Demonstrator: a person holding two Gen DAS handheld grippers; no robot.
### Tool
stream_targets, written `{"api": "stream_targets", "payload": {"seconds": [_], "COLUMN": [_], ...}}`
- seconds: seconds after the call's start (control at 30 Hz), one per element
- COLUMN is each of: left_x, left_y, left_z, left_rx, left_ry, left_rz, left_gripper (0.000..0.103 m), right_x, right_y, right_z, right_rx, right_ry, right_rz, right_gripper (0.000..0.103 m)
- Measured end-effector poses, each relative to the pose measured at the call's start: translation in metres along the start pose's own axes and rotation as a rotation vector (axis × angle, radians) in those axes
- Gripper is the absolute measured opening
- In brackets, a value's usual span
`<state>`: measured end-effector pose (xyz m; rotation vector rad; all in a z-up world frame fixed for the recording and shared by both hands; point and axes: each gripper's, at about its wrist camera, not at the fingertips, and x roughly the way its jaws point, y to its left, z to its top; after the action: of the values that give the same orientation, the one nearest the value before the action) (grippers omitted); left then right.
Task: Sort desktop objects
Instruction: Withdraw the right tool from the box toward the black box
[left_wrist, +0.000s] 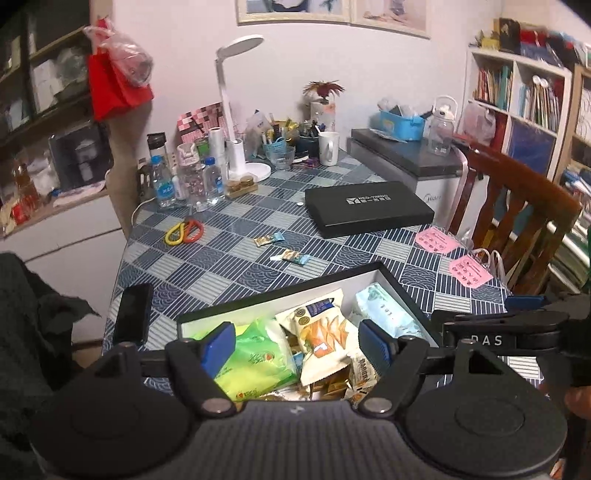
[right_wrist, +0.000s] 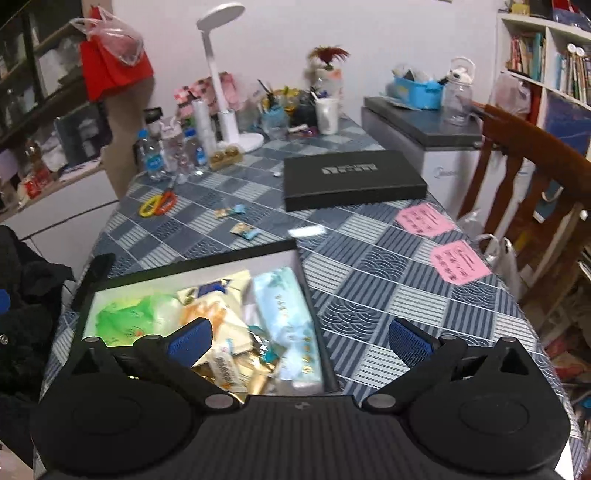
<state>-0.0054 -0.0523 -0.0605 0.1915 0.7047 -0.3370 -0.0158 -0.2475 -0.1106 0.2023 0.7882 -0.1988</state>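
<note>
Showing right tool (left_wrist: 524, 301): left view only.

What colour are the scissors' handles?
One yellow, one orange-red scissors handle, clearest in the left wrist view.

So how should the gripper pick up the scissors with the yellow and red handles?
Probably by the handles. The scissors lie flat on the tablecloth, so come straight down from above and pinch across the two loops, the thickest, widest part. The blades point away toward the bottles, which crowd that end, so the near side looks easier.
</note>
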Motion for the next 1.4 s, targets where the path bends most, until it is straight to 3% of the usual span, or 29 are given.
{"api": "stream_targets", "payload": {"seconds": [0.37, 1.03, 1.4], "left_x": [0.036, 0.134, 0.184], "left_y": [-0.045, -0.139, -0.162], "left_z": [0.029, 0.077, 0.108], "left_rx": [-0.026, -0.078, -0.126], "left_ry": [0.045, 0.164, 0.211], "left_rz": [0.058, 0.141, 0.171], "left_gripper": [0.088, 0.088, 0.088], "right_x": [0.014, 0.093, 0.139], "right_y": [-0.057, -0.176, -0.219], "right_z": [0.026, 0.073, 0.106], "right_rx": [0.042, 0.053, 0.04], "right_ry": [0.007, 0.068, 0.099], "right_rz": [0.048, 0.1, 0.172], "right_gripper": [0.103, 0.103, 0.103]}}
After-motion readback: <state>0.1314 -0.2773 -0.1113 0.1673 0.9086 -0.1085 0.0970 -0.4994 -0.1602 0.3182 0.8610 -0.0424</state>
